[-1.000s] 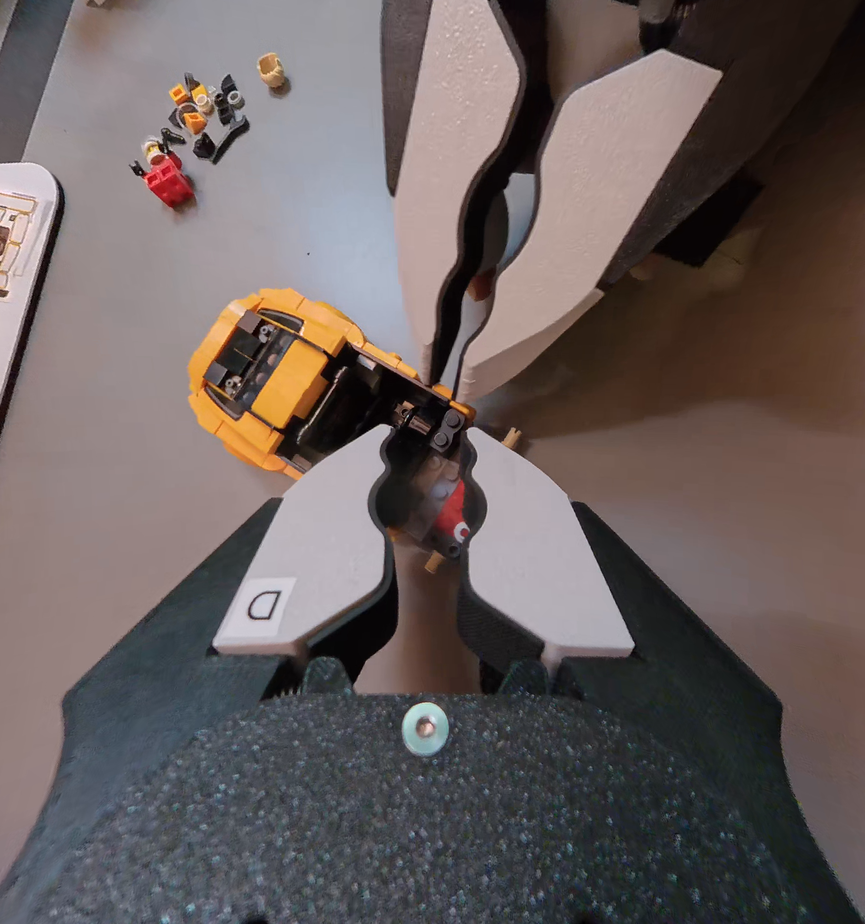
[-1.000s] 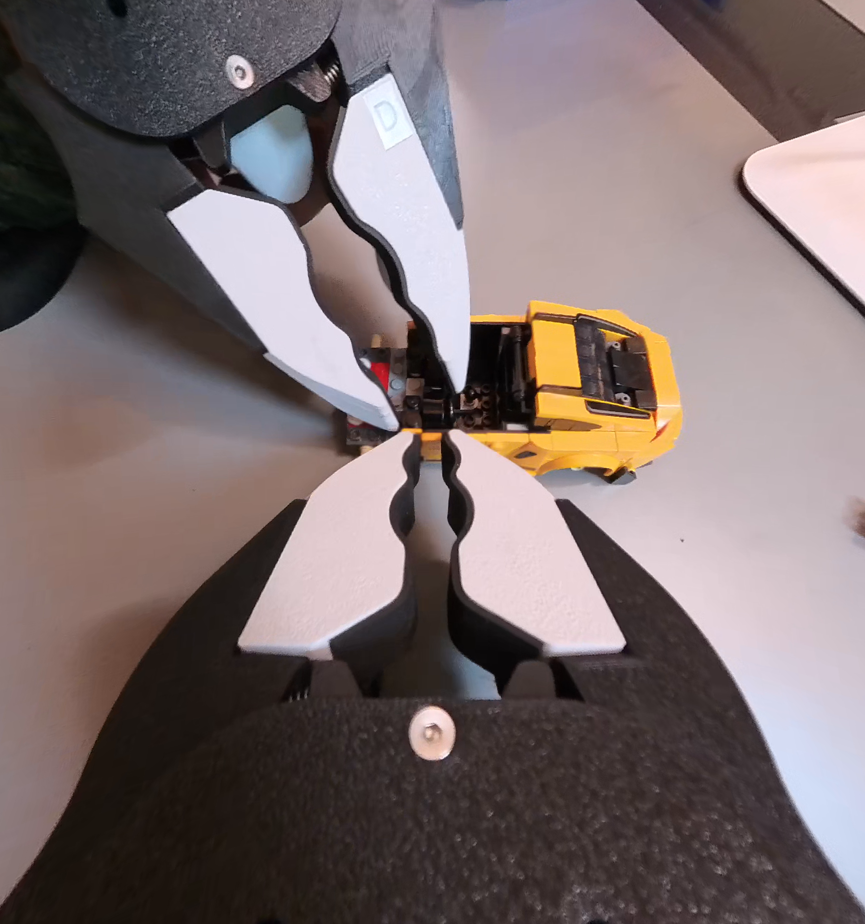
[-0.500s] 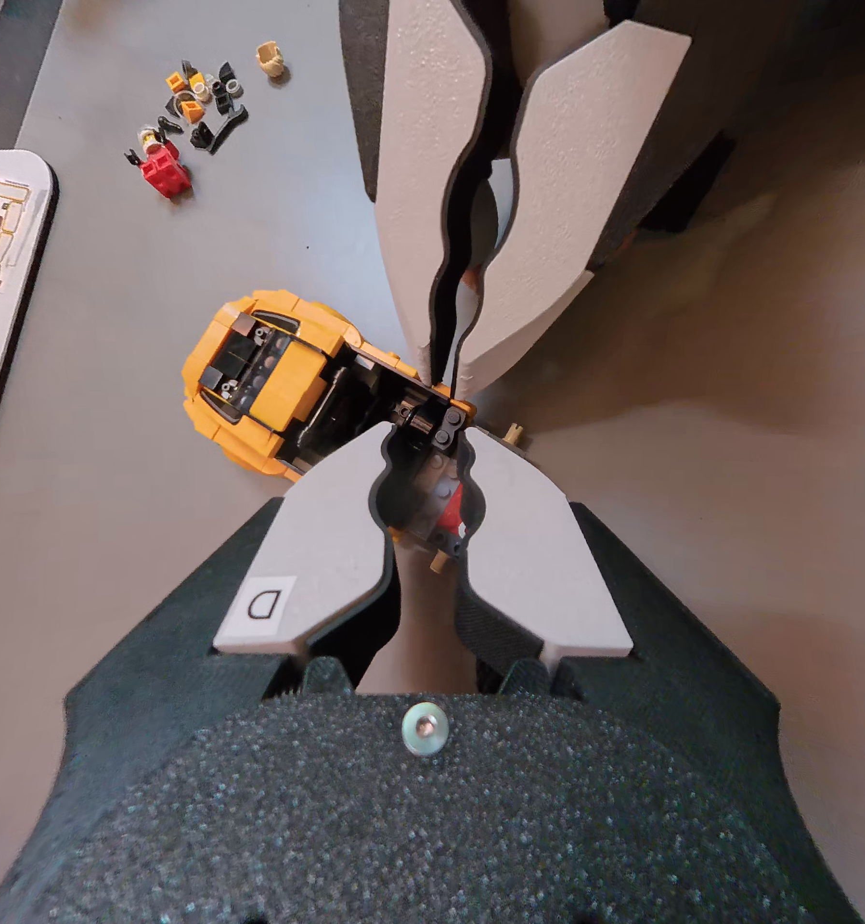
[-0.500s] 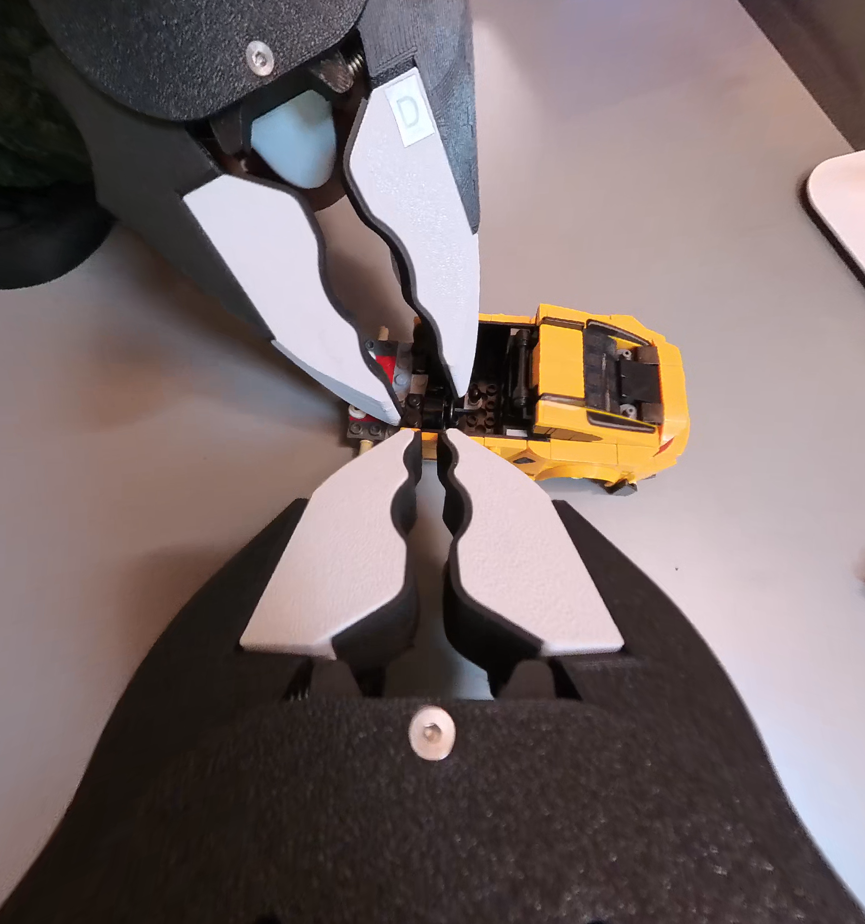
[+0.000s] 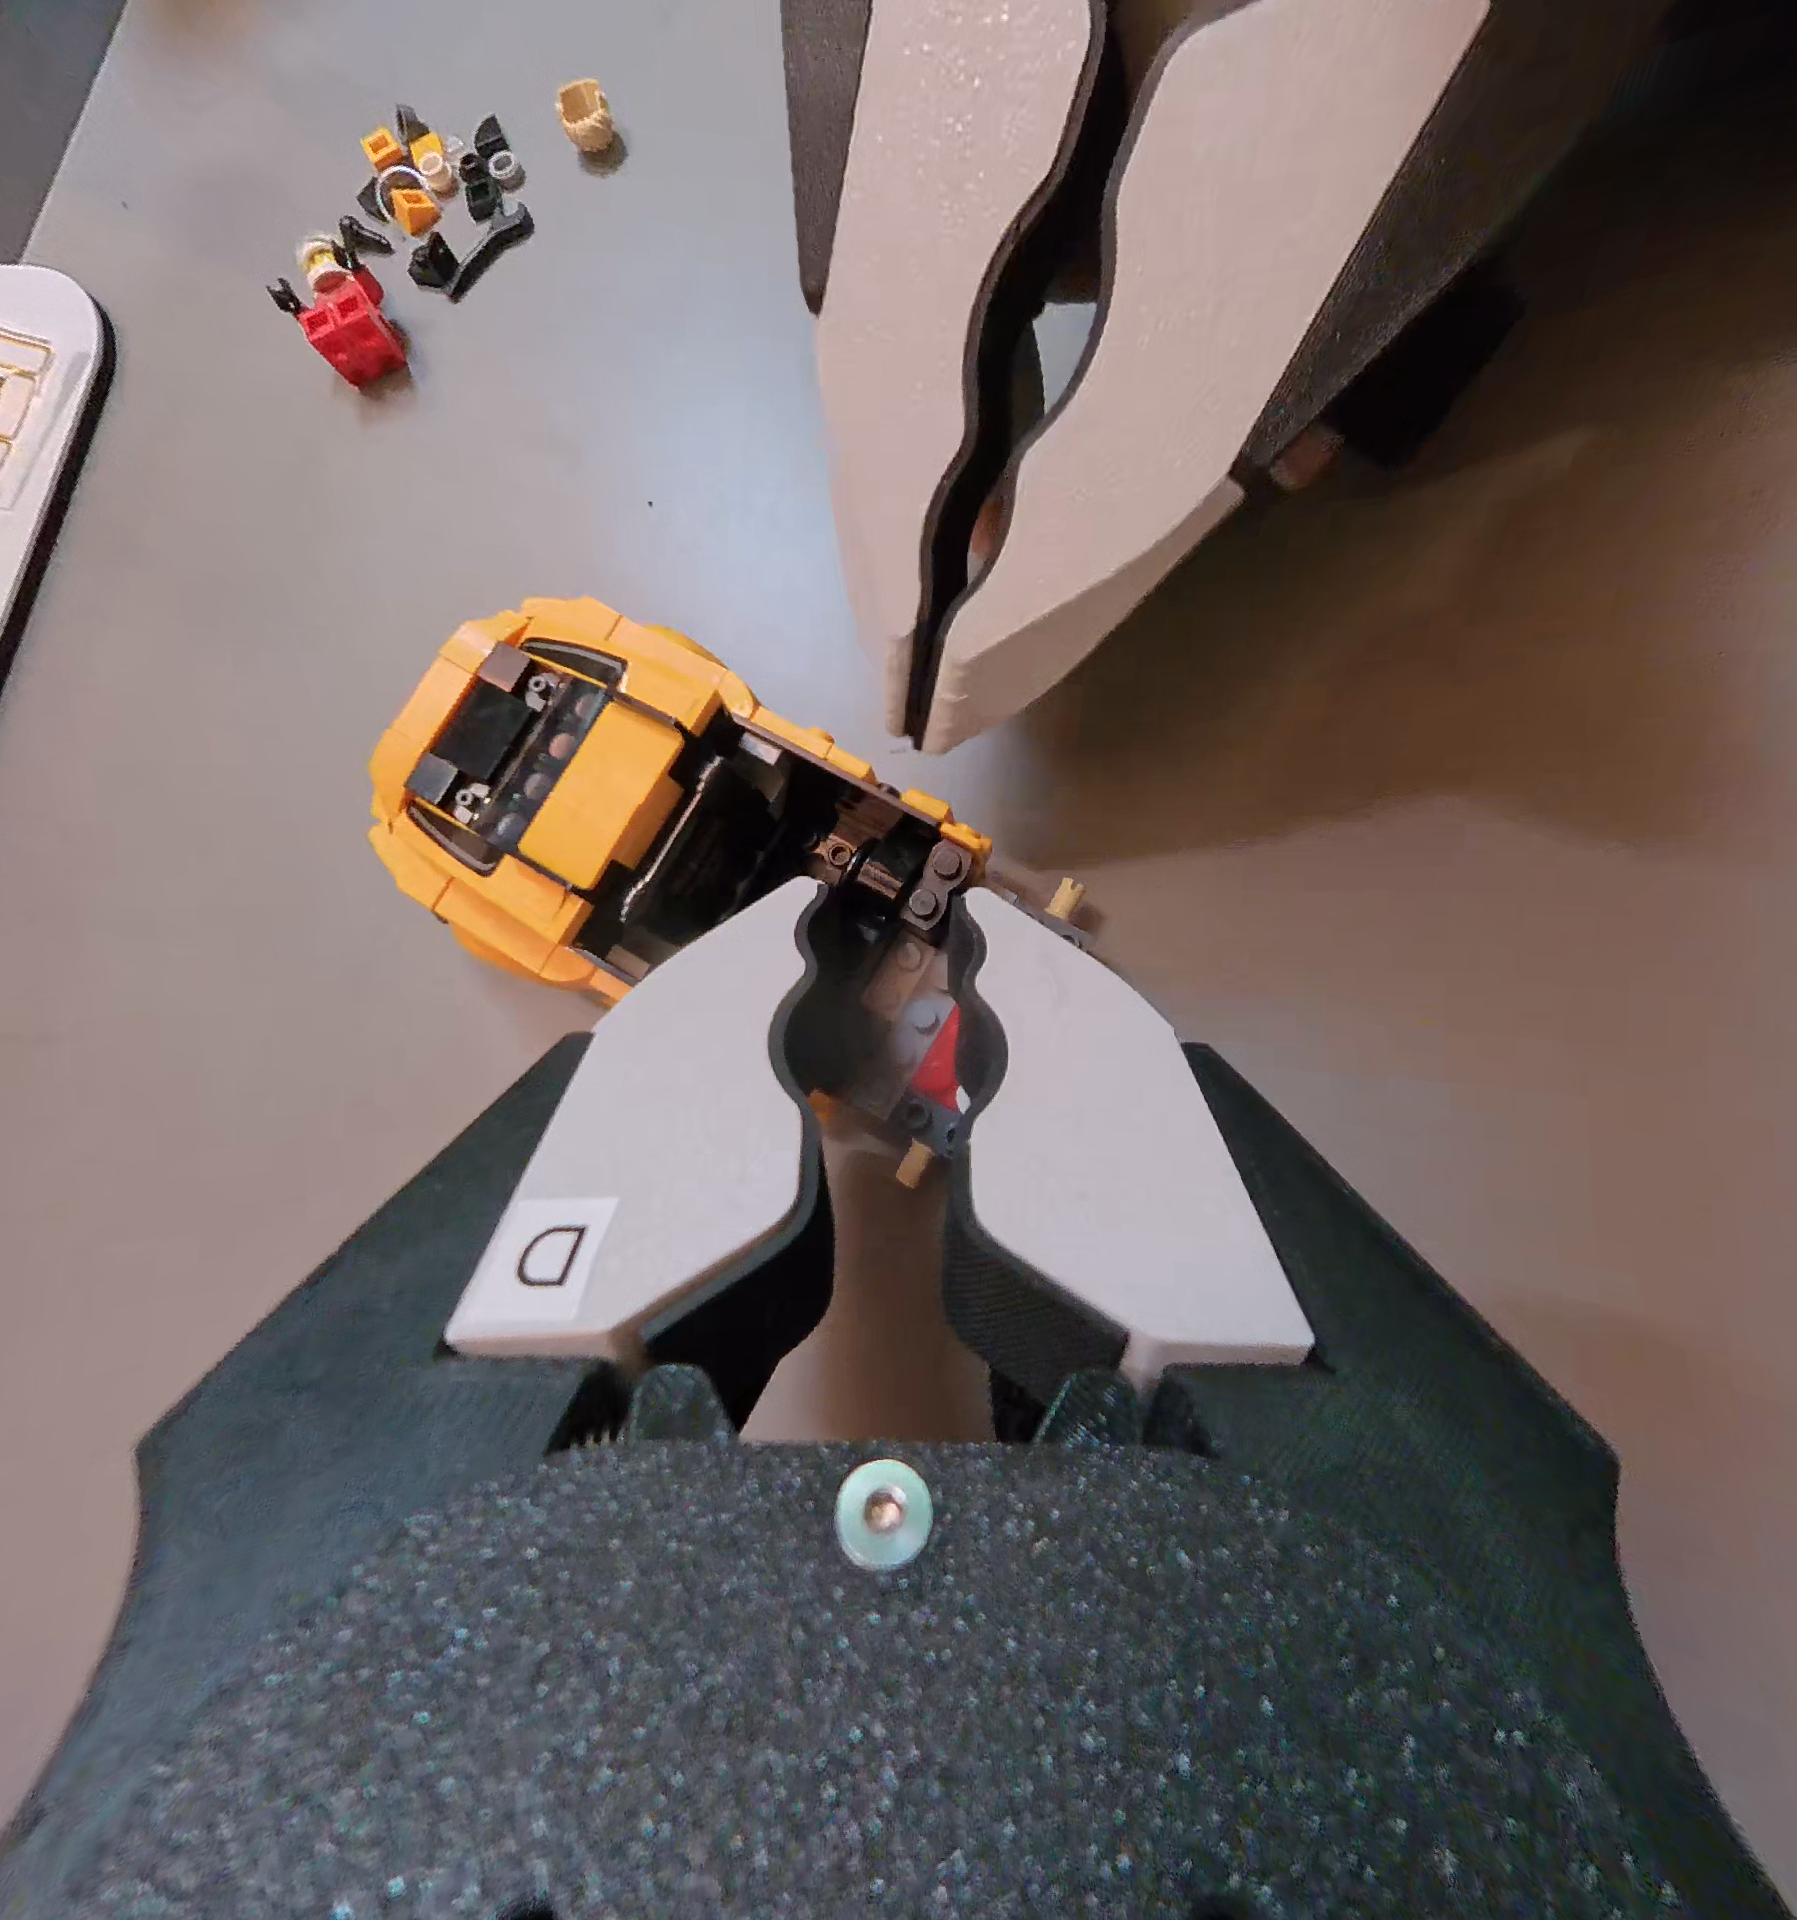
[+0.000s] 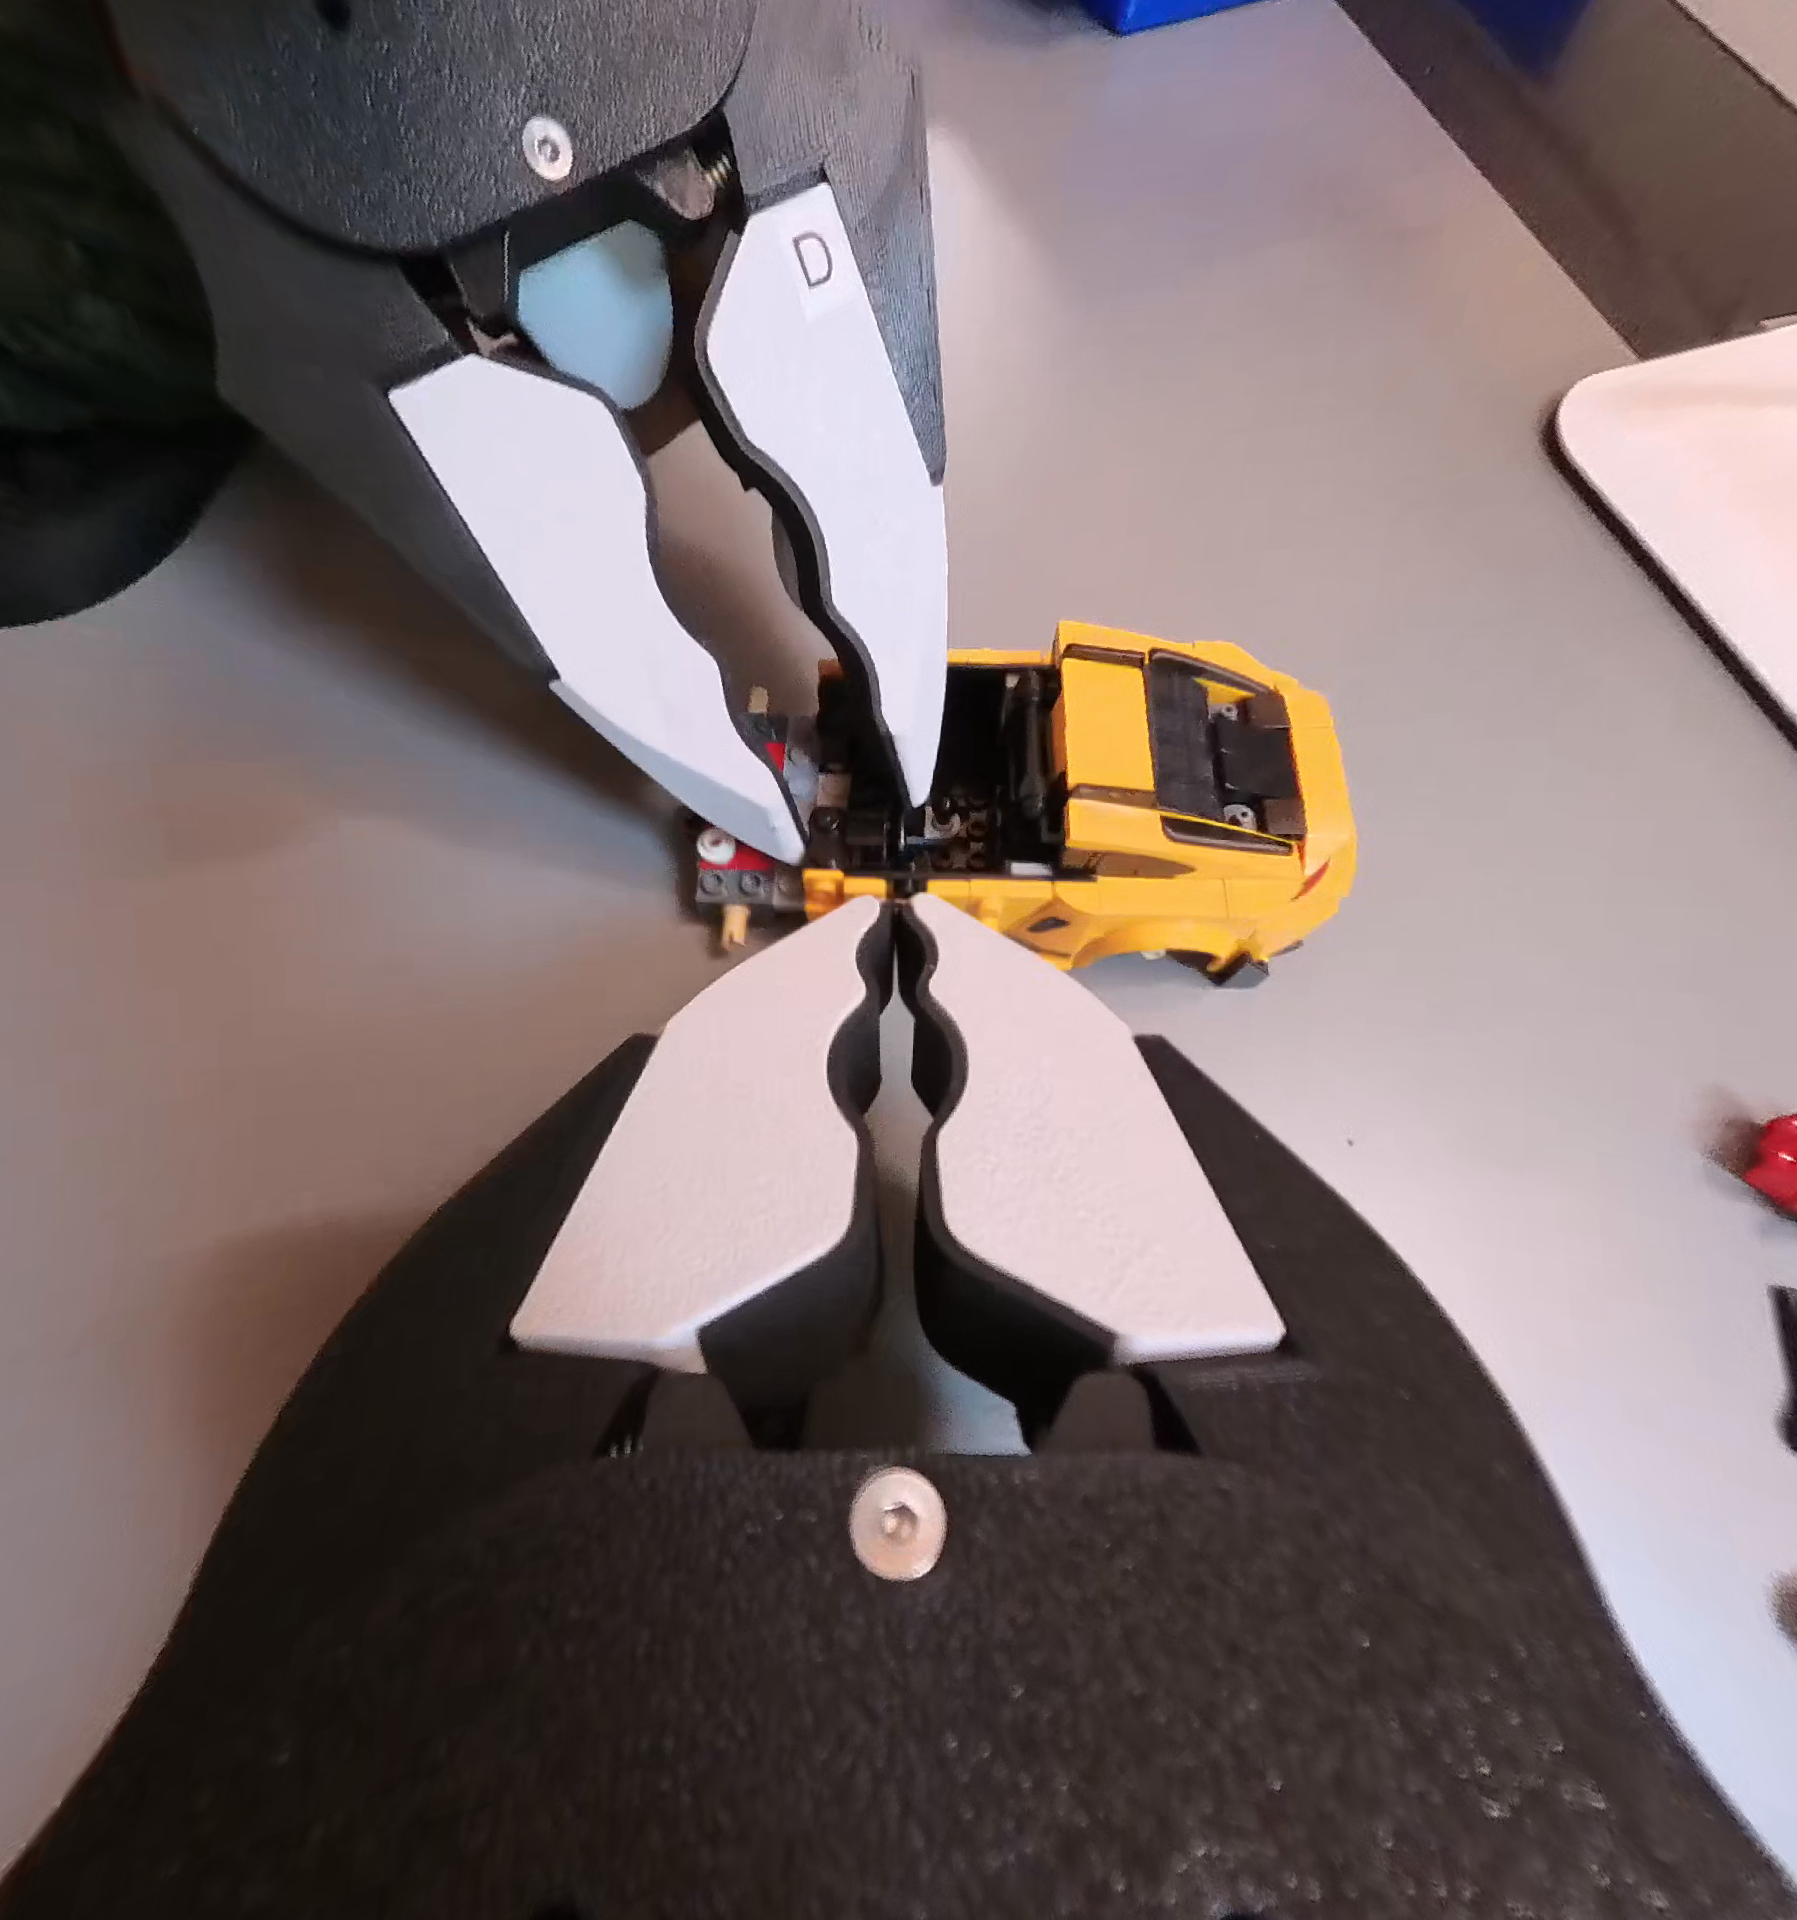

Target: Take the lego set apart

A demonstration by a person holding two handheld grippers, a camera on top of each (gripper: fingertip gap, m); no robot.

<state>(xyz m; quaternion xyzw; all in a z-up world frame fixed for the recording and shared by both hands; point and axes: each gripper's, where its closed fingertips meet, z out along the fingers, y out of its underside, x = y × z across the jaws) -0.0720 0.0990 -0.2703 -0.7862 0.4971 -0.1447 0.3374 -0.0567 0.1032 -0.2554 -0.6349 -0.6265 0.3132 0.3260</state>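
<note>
The yellow lego car (image 5: 551,790) lies on the grey desk (image 5: 250,1039), partly stripped: its roof and rear body are in place, while the front end is bare down to black and grey chassis bricks with a red piece and tan axle pins showing. The left gripper (image 5: 889,914) has its 2 fingers (image 5: 707,1070) set around that exposed front section, pressed against its sides and holding it. The right gripper (image 6: 896,906) sits just beside the car's near flank, at the seam between the yellow body and the bare chassis; its fingers (image 6: 738,1153) are drawn together with only a thin slit between the tips, and nothing can be seen caught in it. In the left wrist view the right gripper's tips (image 5: 925,717) stand a little apart from the car's edge. Well apart from the car, a cluster of loose small parts (image 5: 437,197) in black, orange and grey lies on the desk, with a red minifigure piece (image 5: 348,327) beside it and a tan piece (image 5: 584,112) near it. A white board with a dark rim (image 6: 1725,520) rests at the desk's side.
</note>
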